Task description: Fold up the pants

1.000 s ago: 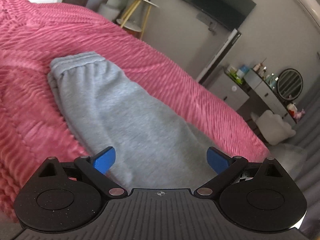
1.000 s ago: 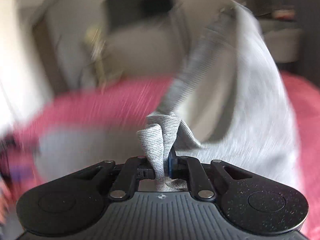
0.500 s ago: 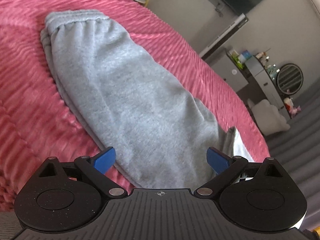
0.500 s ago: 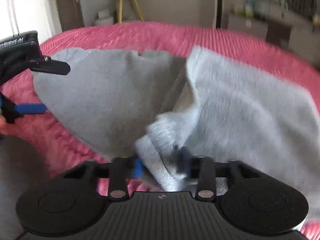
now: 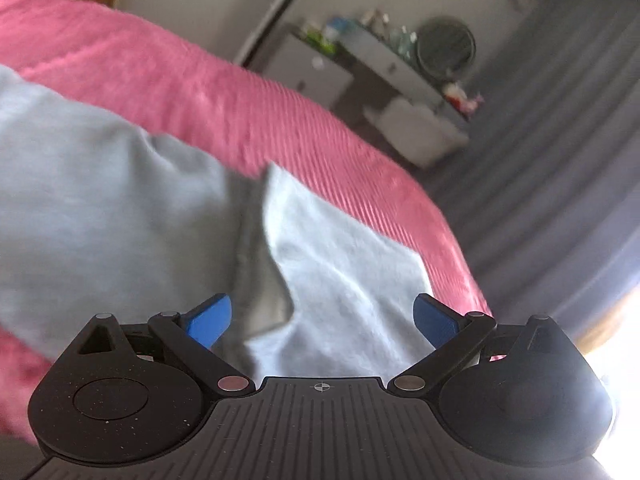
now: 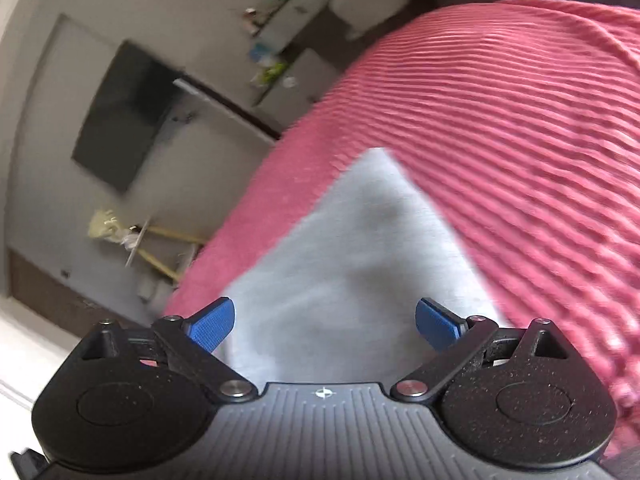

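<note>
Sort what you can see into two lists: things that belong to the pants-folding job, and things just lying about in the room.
Belongs to the job:
grey pants
pink bedspread
left gripper, open
right gripper, open, jaws just opened, clamping nothing

Just lying about:
wall TV
round mirror
dresser
grey curtains

Grey pants (image 5: 120,200); pink ribbed bedspread (image 6: 520,120); blue pads (image 6: 210,322)
</note>
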Demonstrator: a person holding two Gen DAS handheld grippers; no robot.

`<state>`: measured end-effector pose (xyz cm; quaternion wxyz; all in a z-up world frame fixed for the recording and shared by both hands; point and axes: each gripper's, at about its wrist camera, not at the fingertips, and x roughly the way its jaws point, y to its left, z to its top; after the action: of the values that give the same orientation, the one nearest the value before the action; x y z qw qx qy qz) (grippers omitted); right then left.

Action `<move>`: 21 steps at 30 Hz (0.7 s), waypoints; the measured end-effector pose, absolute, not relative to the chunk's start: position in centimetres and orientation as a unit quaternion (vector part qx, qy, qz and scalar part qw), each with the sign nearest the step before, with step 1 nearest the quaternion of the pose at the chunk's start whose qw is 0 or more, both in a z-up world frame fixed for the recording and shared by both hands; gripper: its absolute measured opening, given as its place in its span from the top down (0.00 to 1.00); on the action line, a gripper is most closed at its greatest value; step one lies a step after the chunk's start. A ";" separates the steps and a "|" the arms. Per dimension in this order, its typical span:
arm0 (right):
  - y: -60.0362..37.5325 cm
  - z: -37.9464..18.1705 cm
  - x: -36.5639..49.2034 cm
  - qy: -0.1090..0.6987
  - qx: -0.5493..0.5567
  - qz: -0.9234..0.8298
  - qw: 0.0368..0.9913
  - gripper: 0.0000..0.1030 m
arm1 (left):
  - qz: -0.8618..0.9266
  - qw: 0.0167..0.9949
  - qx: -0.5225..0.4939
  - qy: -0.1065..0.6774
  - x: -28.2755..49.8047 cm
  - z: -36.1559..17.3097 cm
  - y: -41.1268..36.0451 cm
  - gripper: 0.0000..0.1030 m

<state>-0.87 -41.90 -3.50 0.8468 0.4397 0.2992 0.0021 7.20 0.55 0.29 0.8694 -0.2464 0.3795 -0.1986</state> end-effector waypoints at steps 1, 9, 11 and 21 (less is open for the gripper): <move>-42.4 -4.3 -0.8 0.301 0.467 0.004 0.832 0.06 | -0.197 0.867 -0.247 0.386 7.8 -0.4 -0.2 0.03; -42.2 -5.9 -0.3 0.297 0.519 0.088 0.797 0.05 | -0.123 0.867 -0.149 0.460 8.8 -5.2 -0.7 0.47; -41.5 -6.2 0.8 0.351 0.474 0.035 0.807 0.06 | -0.103 0.878 -0.128 0.449 8.5 -4.8 -0.5 0.45; -41.3 -6.4 1.1 0.354 0.455 0.021 0.817 0.05 | -0.043 0.925 -0.150 0.347 6.2 -1.9 1.6 0.26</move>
<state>1.13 -41.26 -6.37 0.8169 0.4547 0.3542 0.0212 6.22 1.64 -1.92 0.9250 -0.1495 0.3467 -0.0431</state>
